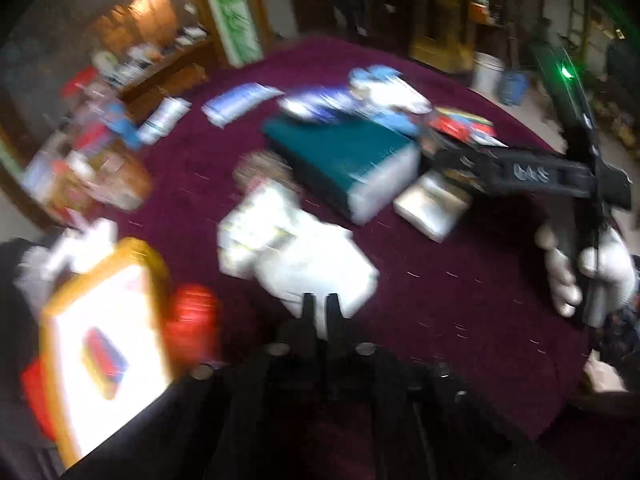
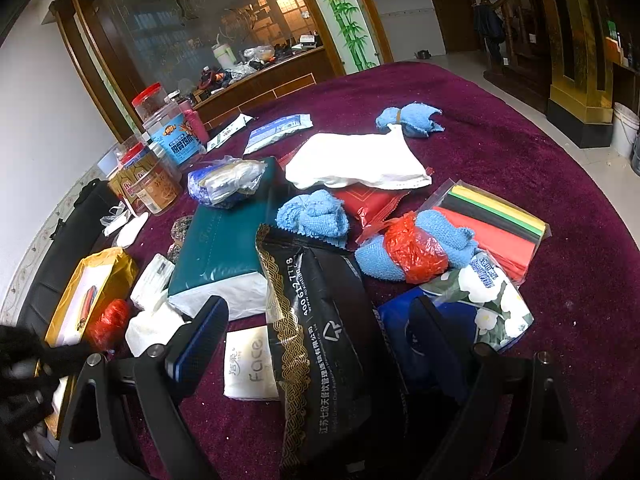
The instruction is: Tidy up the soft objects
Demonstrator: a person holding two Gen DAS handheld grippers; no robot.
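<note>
In the blurred left wrist view, my left gripper (image 1: 320, 304) hangs over the near edge of a white tissue pack (image 1: 300, 260). Its jaws stand a narrow gap apart with nothing clamped. My right gripper (image 2: 318, 308) is open wide around a long black tissue pack (image 2: 320, 340), which lies on the pile. The left pad (image 2: 196, 344) stands clear of it. A white-gloved hand (image 1: 580, 276) holds the right gripper's handle. A teal tissue pack (image 2: 224, 240), blue towel rolls (image 2: 312, 216), a white cloth (image 2: 356, 160) and a floral tissue pack (image 2: 488, 300) lie around.
A maroon cloth (image 2: 560, 360) covers the round table. Plastic jars (image 2: 168, 132) stand at the far left. A gold box (image 2: 88, 292) and a red bundle (image 2: 108, 322) sit at the near left. A pack of coloured sheets (image 2: 500, 216) lies at the right.
</note>
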